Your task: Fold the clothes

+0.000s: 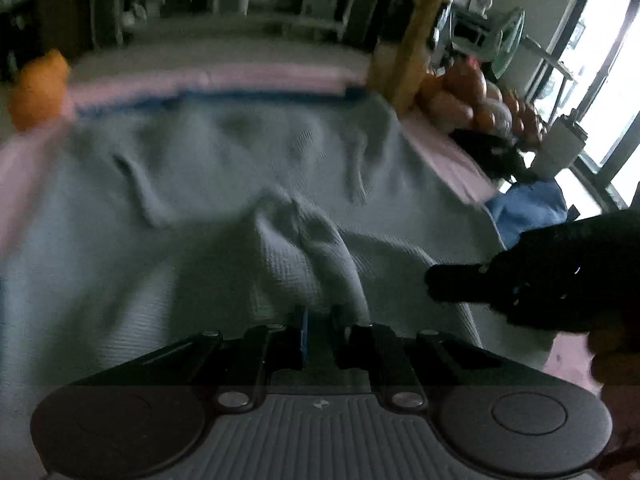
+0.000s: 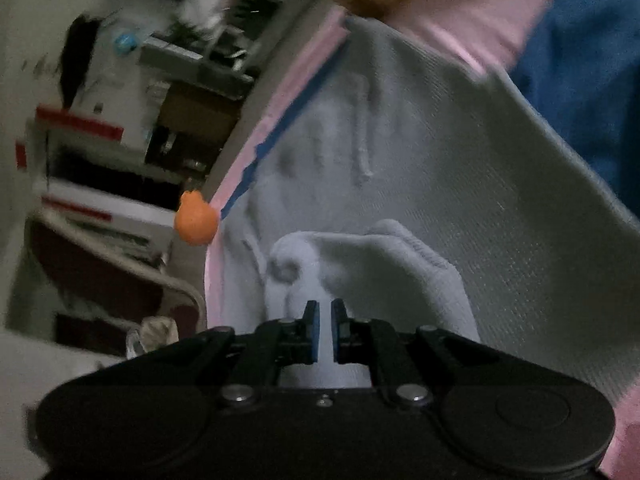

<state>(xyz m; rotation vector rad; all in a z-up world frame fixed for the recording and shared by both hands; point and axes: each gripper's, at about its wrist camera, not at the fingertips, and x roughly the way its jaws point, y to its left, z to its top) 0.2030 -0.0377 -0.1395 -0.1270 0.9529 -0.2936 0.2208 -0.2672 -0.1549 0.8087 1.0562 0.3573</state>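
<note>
A pale grey ribbed garment point(image 1: 208, 184) lies spread over a pink surface point(image 1: 224, 76). My left gripper point(image 1: 318, 320) is shut on a raised fold of this cloth, which bunches up just ahead of the jaws. In the left wrist view the other gripper's black body point(image 1: 560, 276) shows at the right edge of the garment. In the right wrist view the same grey garment point(image 2: 460, 168) fills the middle, and my right gripper point(image 2: 324, 312) is shut on a rolled-up edge of it, cloth showing in the narrow gap between the blue pads point(image 2: 314, 328).
An orange round toy point(image 1: 38, 92) point(image 2: 196, 220) sits at the far corner of the pink surface. Blue cloth point(image 1: 528, 208) point(image 2: 580, 80) lies beside the garment. Orange stuffed items point(image 1: 468, 100) and a tall yellow object point(image 1: 420, 36) stand at the back right. Shelves point(image 2: 100, 152) lie beyond.
</note>
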